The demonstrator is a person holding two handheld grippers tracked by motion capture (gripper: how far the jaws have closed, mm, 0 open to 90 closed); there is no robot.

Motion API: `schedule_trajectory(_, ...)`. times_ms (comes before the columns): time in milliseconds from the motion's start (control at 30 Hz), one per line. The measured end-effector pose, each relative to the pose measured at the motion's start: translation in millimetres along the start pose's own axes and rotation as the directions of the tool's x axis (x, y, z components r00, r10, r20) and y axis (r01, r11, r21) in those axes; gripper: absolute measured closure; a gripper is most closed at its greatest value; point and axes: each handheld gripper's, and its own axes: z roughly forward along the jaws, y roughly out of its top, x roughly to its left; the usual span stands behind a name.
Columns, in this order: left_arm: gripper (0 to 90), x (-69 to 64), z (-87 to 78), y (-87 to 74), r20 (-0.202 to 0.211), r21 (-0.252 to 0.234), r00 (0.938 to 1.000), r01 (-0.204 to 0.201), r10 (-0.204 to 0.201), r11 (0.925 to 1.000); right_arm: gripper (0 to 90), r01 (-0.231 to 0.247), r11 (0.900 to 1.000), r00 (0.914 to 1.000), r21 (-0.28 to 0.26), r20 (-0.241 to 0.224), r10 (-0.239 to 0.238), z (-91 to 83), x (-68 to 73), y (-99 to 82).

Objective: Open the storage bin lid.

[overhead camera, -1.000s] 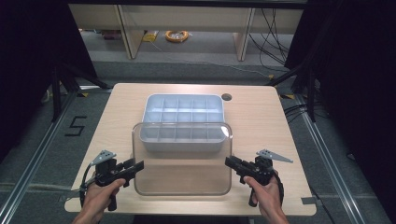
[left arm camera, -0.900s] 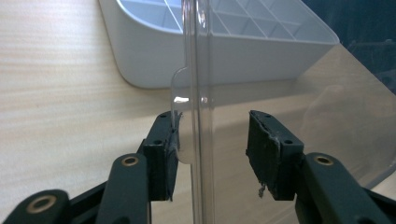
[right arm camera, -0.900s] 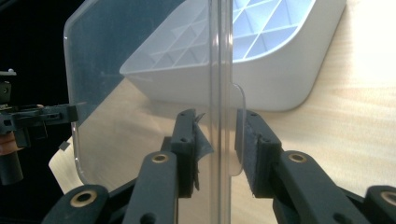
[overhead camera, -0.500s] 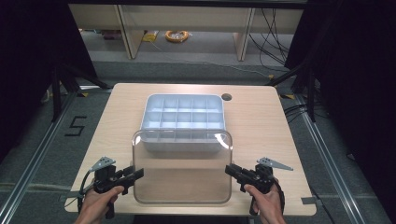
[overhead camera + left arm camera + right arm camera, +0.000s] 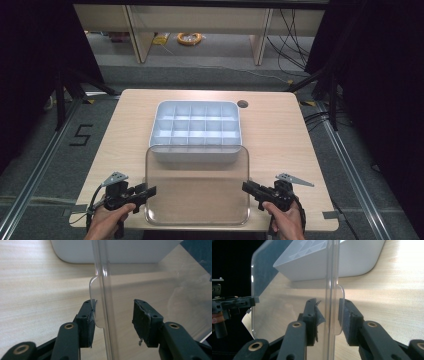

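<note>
Both grippers and the clear lid have drawn back from the divided tray toward the near table edge.

Lid is off, flat just in front of the tray, far edge touching it. Left gripper stands wide around the lid's side tab; right gripper sits narrow astride its tab, grip uncertain. Letting go seems all that remains.

An orange cable coil lies on the floor beyond the table.

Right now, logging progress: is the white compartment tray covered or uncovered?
Uncovered. The white tray shows bare, empty compartments; the clear lid sits nearer the person, between both tongs.
</note>
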Motion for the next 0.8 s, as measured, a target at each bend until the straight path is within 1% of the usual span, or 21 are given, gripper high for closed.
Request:
schedule_trajectory(33, 51.6, 0.5, 1.4, -1.3, 0.008, 0.005, 0.9999, 0.007, -0.007, 1.0, 67.8, 0.004, 1.0, 1.0, 0.001, 0.003, -0.004, 0.5, -0.7, -0.6)
schedule_trajectory(67, 51.4, 1.0, 2.3, -2.5, 0.01, 0.014, 0.9999, 0.012, -0.012, 0.9998, 67.5, -0.02, 0.9997, 0.9998, 0.012, 0.003, 0.02, -0.2, -0.4, -0.8)
schedule_trajectory(100, 51.0, 1.3, 3.4, -3.7, 0.01, 0.016, 0.9998, 0.017, -0.017, 0.9997, 67.3, -0.012, 0.9999, 0.9999, 0.004, 0.01, 0.012, 1.3, -2.0, -2.3)
schedule_trajectory(133, 50.8, 2.0, 4.5, -4.7, 0.019, 0.018, 0.9995, 0.024, -0.025, 0.9995, 67.1, -0.005, 0.9999, 0.9999, 0.009, 0.014, 0.005, 1.4, -3.2, -2.9)
schedule_trajectory(167, 50.8, 2.6, 5.2, -5.4, 0.022, 0.019, 0.9994, 0.027, -0.027, 0.9995, 66.9, -0.009, 0.9999, 0.9998, 0.01, 0.015, 0.009, 1.6, -3.6, -3.9)
schedule_trajectory(200, 50.7, 3.0, 5.4, -5.9, 0.021, 0.026, 0.9994, 0.028, -0.029, 0.9993, 66.8, -0.029, 0.9994, 0.9995, 0.019, 0.016, 0.028, 1.4, -2.7, -5.0)
schedule_trajectory(233, 50.7, 3.3, 5.9, -6.5, 0.022, 0.031, 0.9992, 0.033, -0.033, 0.999, 66.8, -0.038, 0.999, 0.9992, 0.023, 0.014, 0.038, 1.4, -2.8, -6.3)
schedule_trajectory(267, 50.6, 4.1, 5.9, -7.1, 0.023, 0.039, 0.9994, 0.025, -0.025, 0.9989, 66.7, -0.048, 0.9984, 0.9988, 0.029, 0.014, 0.047, 1.3, -2.7, -6.9)
schedule_trajectory(300, 50.4, 4.1, 6.6, -8.1, 0.028, 0.038, 0.9991, 0.029, -0.03, 0.9988, 66.6, -0.033, 0.9991, 0.9993, 0.028, 0.018, 0.032, 2.0, -3.9, -7.6)
schedule_trajectory(333, 50.3, 3.7, 6.7, -9.1, 0.024, 0.041, 0.9993, 0.029, -0.03, 0.9987, 66.5, -0.044, 0.9984, 0.9988, 0.035, 0.021, 0.044, 1.7, -3.2, -8.2)
schedule_trajectory(433, 50.1, 3.8, 6.4, -11.8, 0.032, 0.05, 0.9992, 0.024, -0.026, 0.9985, 66.3, -0.04, 0.9983, 0.999, 0.042, 0.022, 0.039, 1.0, -4.0, -9.6)
schedule_trajectory(467, 50.1, 3.5, 5.9, -12.7, 0.032, 0.052, 0.9991, 0.026, -0.028, 0.9983, 66.2, -0.051, 0.9978, 0.9986, 0.042, 0.017, 0.05, 0.6, -2.8, -10.5)
schedule_trajectory(500, 50.2, 3.7, 5.5, -13.4, 0.031, 0.053, 0.9992, 0.025, -0.027, 0.9983, 66.1, -0.041, 0.9978, 0.999, 0.052, 0.022, 0.039, 0.6, -3.7, -11.5)
schedule_trajectory(533, 50.3, 4.6, 5.0, -14.0, 0.034, 0.058, 0.9992, 0.018, -0.02, 0.9981, 66.1, -0.046, 0.9974, 0.9987, 0.056, 0.023, 0.045, 1.0, -3.9, -12.7)
schedule_trajectory(567, 50.3, 5.1, 4.6, -14.7, 0.034, 0.06, 0.9991, 0.021, -0.023, 0.998, 66.0, -0.041, 0.9975, 0.999, 0.058, 0.023, 0.039, 1.3, -4.2, -13.7)
schedule_trajectory(600, 50.3, 5.6, 4.8, -15.7, 0.036, 0.057, 0.9988, 0.031, -0.033, 0.9979, 65.8, -0.052, 0.9964, 0.9985, 0.066, 0.02, 0.05, 1.6, -2.9, -14.6)
schedule_trajectory(633, 50.2, 6.4, 4.8, -16.2, 0.037, 0.061, 0.9988, 0.031, -0.034, 0.9976, 65.8, -0.057, 0.9962, 0.9983, 0.066, 0.017, 0.056, 1.3, -1.8, -15.1)
schedule_trajectory(700, 49.9, 7.5, 5.2, -17.1, 0.038, 0.067, 0.9986, 0.034, -0.036, 0.9972, 65.2, -0.037, 0.9963, 0.9991, 0.078, 0.025, 0.035, 2.1, -1.9, -16.2)
schedule_trajectory(733, 49.8, 7.8, 5.5, -17.5, 0.038, 0.071, 0.9986, 0.036, -0.038, 0.9968, 65.1, -0.046, 0.9954, 0.9988, 0.084, 0.021, 0.044, 1.6, -1.0, -16.1)
schedule_trajectory(800, 49.7, 8.1, 5.9, -18.1, 0.039, 0.076, 0.9984, 0.038, -0.041, 0.9964, 64.7, -0.053, 0.9945, 0.9982, 0.091, 0.033, 0.05, 2.7, -1.3, -17.2)
